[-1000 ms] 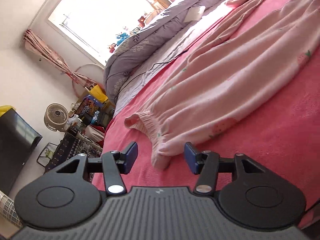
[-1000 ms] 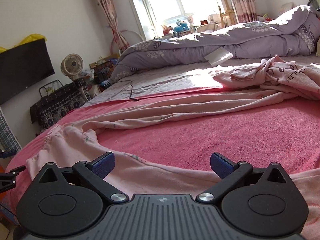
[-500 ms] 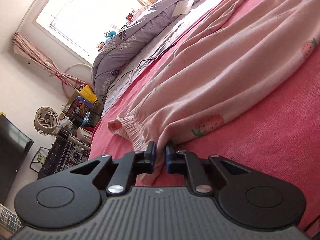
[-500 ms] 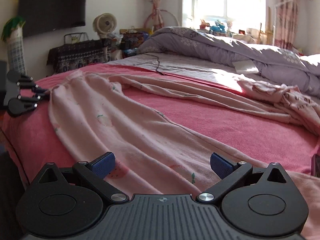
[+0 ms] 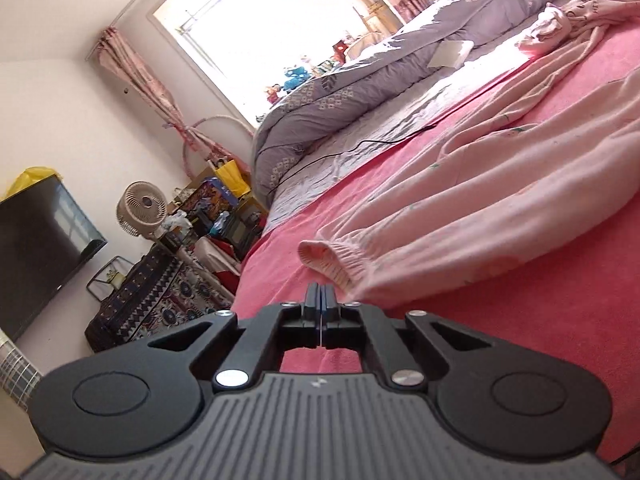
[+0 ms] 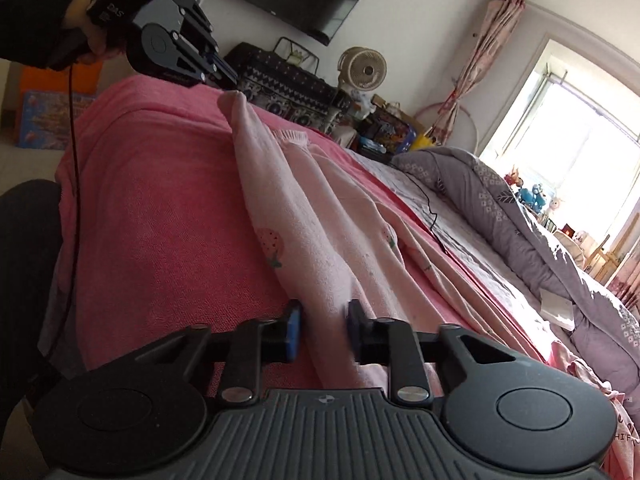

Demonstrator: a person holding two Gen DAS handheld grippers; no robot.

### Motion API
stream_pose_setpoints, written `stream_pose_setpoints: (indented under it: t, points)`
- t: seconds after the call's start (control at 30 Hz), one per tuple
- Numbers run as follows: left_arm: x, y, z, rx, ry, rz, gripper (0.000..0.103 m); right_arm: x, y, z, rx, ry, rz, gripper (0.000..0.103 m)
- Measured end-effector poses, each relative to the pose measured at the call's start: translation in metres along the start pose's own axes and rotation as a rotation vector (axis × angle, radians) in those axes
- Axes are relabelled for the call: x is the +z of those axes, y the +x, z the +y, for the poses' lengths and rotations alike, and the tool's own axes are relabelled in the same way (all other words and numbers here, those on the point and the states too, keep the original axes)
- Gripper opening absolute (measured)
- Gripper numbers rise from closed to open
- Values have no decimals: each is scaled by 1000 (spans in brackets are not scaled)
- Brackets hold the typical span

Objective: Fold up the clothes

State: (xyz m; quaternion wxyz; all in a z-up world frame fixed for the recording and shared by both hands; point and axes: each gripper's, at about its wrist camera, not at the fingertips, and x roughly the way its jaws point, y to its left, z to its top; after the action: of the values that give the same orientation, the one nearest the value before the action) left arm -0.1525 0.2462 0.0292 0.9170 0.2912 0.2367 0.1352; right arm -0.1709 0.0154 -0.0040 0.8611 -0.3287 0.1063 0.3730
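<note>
Pale pink trousers with a strawberry print (image 5: pixel 480 208) lie stretched across a pink bed cover (image 5: pixel 520 320). My left gripper (image 5: pixel 321 294) is shut, its tips at the elastic cuff (image 5: pixel 340 264); in the right wrist view it (image 6: pixel 228 76) pinches the lifted cuff end (image 6: pixel 232 100). My right gripper (image 6: pixel 322 334) is partly closed around a bunched fold of the trousers (image 6: pixel 304 248), with the fabric between the blue pads (image 6: pixel 294 334).
A grey-purple duvet (image 5: pixel 360 96) lies along the far side of the bed, with a pink top (image 5: pixel 568 20) near it. A black cable (image 5: pixel 360 148) runs over the sheet. A fan (image 5: pixel 140 208), TV (image 5: pixel 36 248) and clutter stand past the bed's end.
My left gripper closed fully on the cuff and lifted it. My right gripper swung round to the trousers' near edge and narrowed from wide open onto a fold.
</note>
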Motion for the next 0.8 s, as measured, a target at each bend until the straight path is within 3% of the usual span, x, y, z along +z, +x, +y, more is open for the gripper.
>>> stream_pose_setpoints:
  t: [0.1,0.17,0.2,0.23,0.4,0.47,0.53,0.6,0.67,0.73,0.8]
  points:
    - [-10,-3,15,31,-67,21,0,1,0,-6,-46,44,-13,7]
    - [-20,-9,16,-42,-61,-6,0,3,-9,-10,-50,58,-31,6]
    - [-23,-14,9,-86,-28,-28,4,4,-14,-11,-46,57,-38,6]
    - [-26,-19,2,-129,7,-49,15,4,-16,-11,-42,49,-38,6]
    - [-20,-8,-49,-123,264,-66,21,5,-12,-13,-28,71,-13,7]
    - [-16,1,-56,-162,318,-61,58,8,-10,-15,-22,93,-7,8]
    - [-13,10,-63,-201,372,-57,61,8,-11,-14,-20,88,-9,10]
    - [-12,12,-70,-162,445,-90,73,8,-13,-11,-19,71,-11,12]
    - [-9,17,-71,-132,459,-95,87,8,-12,-8,-19,59,-10,24]
    - [-4,26,-66,-134,407,-69,87,9,-7,-2,-7,40,-15,32]
    - [-5,35,-67,-112,377,-45,57,12,-1,5,9,30,-26,33]
